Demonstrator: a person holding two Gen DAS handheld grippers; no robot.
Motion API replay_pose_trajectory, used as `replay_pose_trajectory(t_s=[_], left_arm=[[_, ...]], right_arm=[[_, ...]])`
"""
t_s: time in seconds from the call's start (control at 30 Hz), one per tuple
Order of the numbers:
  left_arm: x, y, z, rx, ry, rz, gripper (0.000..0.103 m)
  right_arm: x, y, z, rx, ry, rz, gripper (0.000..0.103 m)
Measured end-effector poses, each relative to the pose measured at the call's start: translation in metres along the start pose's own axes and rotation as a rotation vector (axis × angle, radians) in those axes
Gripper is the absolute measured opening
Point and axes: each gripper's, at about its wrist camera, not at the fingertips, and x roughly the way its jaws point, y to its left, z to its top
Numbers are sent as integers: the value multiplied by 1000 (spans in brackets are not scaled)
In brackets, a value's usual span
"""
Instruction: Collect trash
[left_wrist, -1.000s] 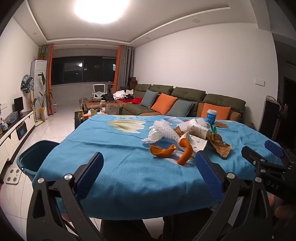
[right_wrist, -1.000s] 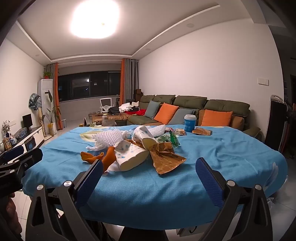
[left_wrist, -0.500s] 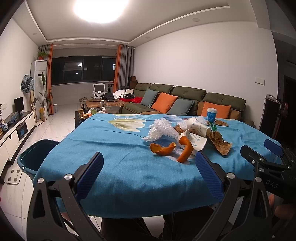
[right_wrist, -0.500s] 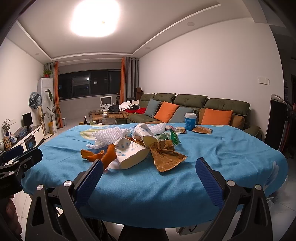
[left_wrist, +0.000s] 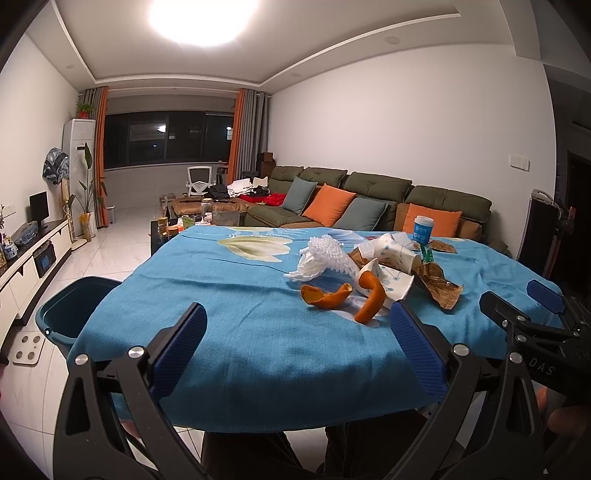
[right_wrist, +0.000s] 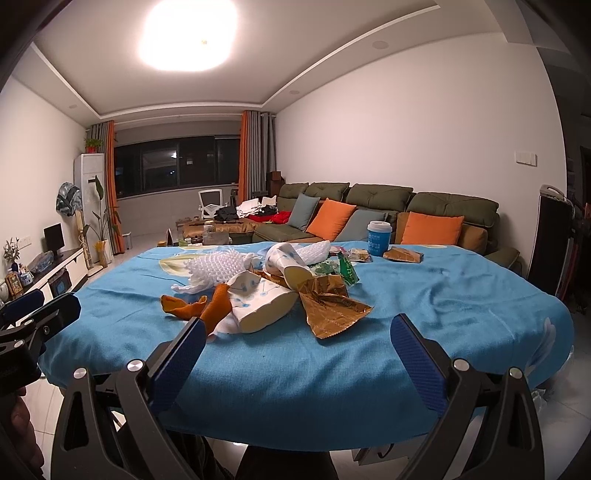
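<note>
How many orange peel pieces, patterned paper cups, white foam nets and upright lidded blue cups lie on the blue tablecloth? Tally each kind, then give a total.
orange peel pieces: 2
patterned paper cups: 2
white foam nets: 2
upright lidded blue cup: 1
Total: 7

Each of the two hand-held tools, the left gripper (left_wrist: 298, 345) and right gripper (right_wrist: 298, 345), has black triangular-cutout arms, silver round screws and ribbed blue pads (left_wrist: 416, 347). White "DAS" lettering marks the right gripper's black body; bare fingers show beneath it.
</note>
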Motion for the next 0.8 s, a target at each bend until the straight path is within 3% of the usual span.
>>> replay_pose_trajectory(t_s=[0.8], left_arm=[[-1,0,2,0,-5,0,97]], right_arm=[[-1,-2,3,-2,0,-3,96]])
